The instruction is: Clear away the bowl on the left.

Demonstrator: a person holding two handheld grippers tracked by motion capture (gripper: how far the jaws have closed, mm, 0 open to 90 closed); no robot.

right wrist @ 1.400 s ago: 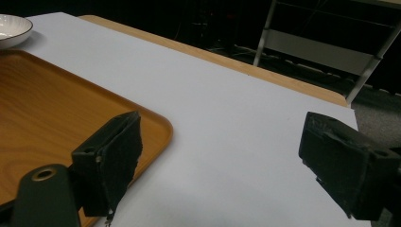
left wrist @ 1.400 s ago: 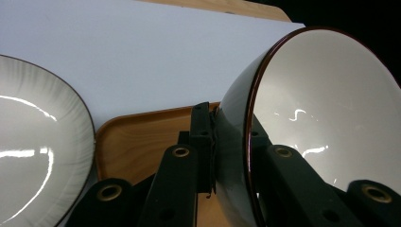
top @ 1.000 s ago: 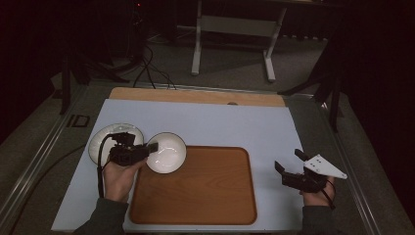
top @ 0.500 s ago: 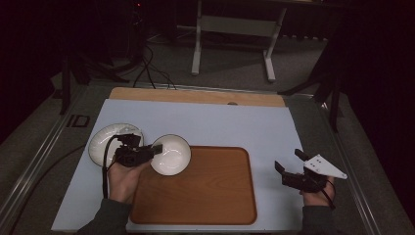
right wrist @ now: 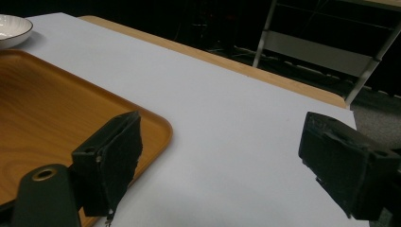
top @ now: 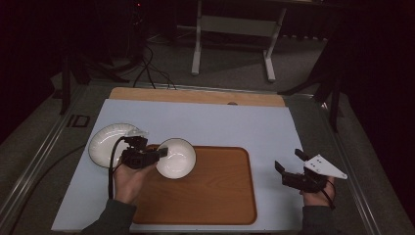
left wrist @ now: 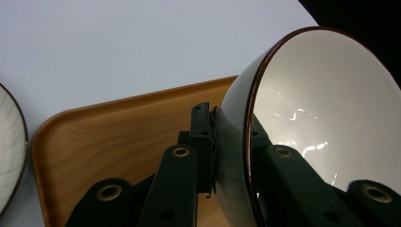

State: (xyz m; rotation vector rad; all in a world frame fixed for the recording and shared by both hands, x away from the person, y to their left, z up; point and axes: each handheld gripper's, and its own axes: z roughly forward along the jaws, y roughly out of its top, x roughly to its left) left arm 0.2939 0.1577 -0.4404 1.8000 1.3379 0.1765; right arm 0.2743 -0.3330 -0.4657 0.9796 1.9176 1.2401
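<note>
A white bowl (top: 176, 157) with a dark rim hangs tilted over the far left corner of the wooden tray (top: 215, 196). My left gripper (top: 159, 152) is shut on its rim from the left. In the left gripper view, one jaw presses the bowl (left wrist: 321, 118) from outside and the other from inside, with the tray (left wrist: 118, 127) below. My right gripper (top: 288, 159) rests to the right of the tray, open with nothing between its jaws. In the right gripper view the gripper (right wrist: 227, 142) points across the pale mat past the tray's corner (right wrist: 156, 125).
A white plate (top: 105, 142) lies on the pale blue mat (top: 220, 122) just left of the tray, close behind my left hand. Its edge (left wrist: 9, 151) is at the left of the left gripper view. A wooden strip (top: 195, 95) borders the mat's far side.
My left gripper has carried the bowl a little to the right and nearer, from beside the plate to over the tray's corner. The right gripper has stayed put.
</note>
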